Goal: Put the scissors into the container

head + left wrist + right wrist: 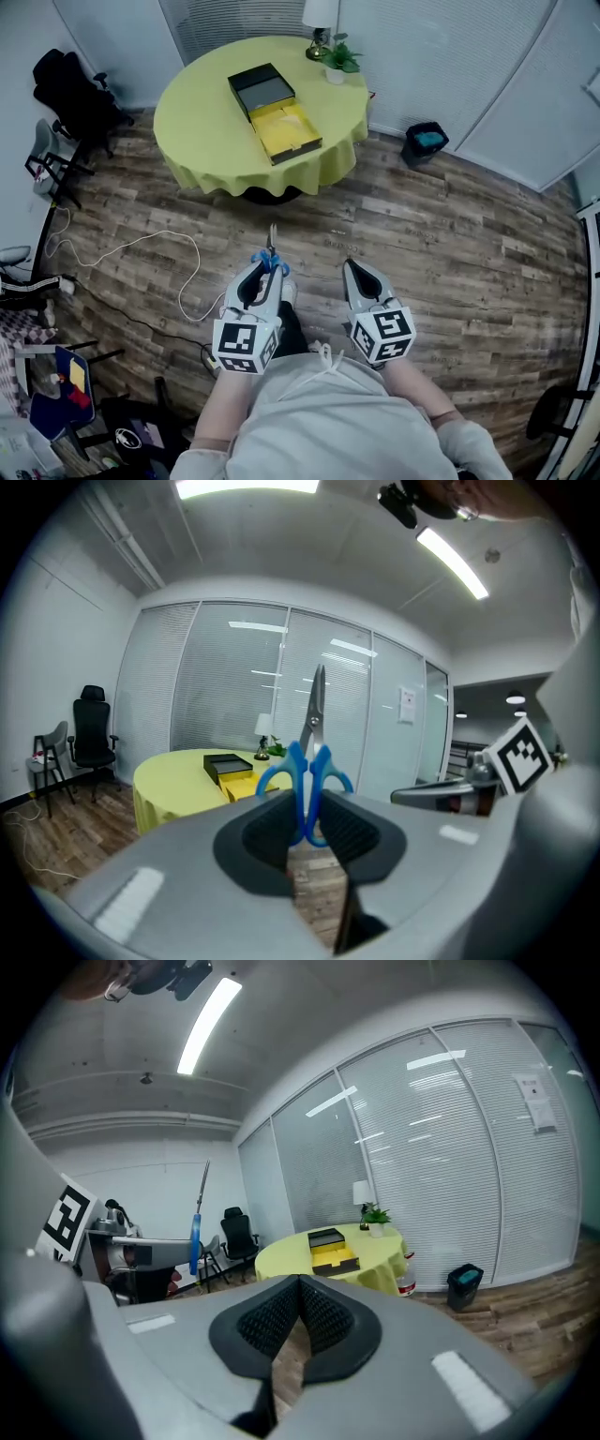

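Left gripper [305,808] clamps scissors [310,747] by handles; blades upright, tips up.

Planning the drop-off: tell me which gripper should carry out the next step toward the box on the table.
Left. The left gripper clamps the blue-handled scissors, blades up. The right gripper is shut and empty. Both are similarly far from the open box on the yellow table.

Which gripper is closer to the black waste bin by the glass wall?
Right. The right gripper is over the floor, with the waste bin ahead and to its right. The left gripper, holding the scissors, is farther left, beyond the right one.
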Motion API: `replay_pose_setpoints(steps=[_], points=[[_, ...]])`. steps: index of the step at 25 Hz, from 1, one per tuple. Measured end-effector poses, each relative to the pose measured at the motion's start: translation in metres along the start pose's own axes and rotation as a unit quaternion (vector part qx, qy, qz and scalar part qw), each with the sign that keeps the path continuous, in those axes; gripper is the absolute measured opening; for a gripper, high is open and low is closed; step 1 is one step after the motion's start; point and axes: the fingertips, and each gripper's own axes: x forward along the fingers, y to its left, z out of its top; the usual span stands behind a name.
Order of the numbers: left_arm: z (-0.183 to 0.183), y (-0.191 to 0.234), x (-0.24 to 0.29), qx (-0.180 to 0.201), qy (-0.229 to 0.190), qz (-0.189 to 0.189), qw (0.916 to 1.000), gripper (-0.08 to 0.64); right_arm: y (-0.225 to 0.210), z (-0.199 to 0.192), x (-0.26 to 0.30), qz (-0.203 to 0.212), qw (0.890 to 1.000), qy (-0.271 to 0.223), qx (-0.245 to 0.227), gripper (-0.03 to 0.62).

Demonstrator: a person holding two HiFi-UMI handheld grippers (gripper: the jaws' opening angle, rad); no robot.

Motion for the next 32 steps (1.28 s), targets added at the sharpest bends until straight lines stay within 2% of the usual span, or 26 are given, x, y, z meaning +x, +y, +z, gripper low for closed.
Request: replay_pose_setpoints(steps=[7,12,17,21,25,32], points=[[0.034,0.058,0.084,-0.010,-0.001,-0.032,0.9995,0.081,-0.032,0.040,0.086,-0.036,0.999,0.002,0.004,0.000],[0.058,0.103,0.150,0.007,-0.005,-0.049,0.9987,0.081,-0.041,0.065,0.159,-0.049,0.999,0.009,-0.006,0.000],[0.081,0.156,0.200,0.008,-0.020,-0.058,0.9981,0.081,-0.041,0.084,0.230,-0.057,0.998,0.013,-0.013,0.000],[0.086,0.189,0.229,0.008,-0.016,-0.060,0.9980,0.081,-0.042,0.096,0.274,-0.057,0.998,0.016,-0.016,0.000],[0.082,0.211,0.253,-0.009,-0.004,-0.058,0.9983,0.081,-0.043,0.103,0.309,-0.051,0.998,0.027,-0.022,0.000],[0.076,0.237,0.290,-0.029,0.012,-0.029,0.9991,0.081,-0.057,0.110,0.362,-0.010,0.999,0.038,-0.032,0.000]])
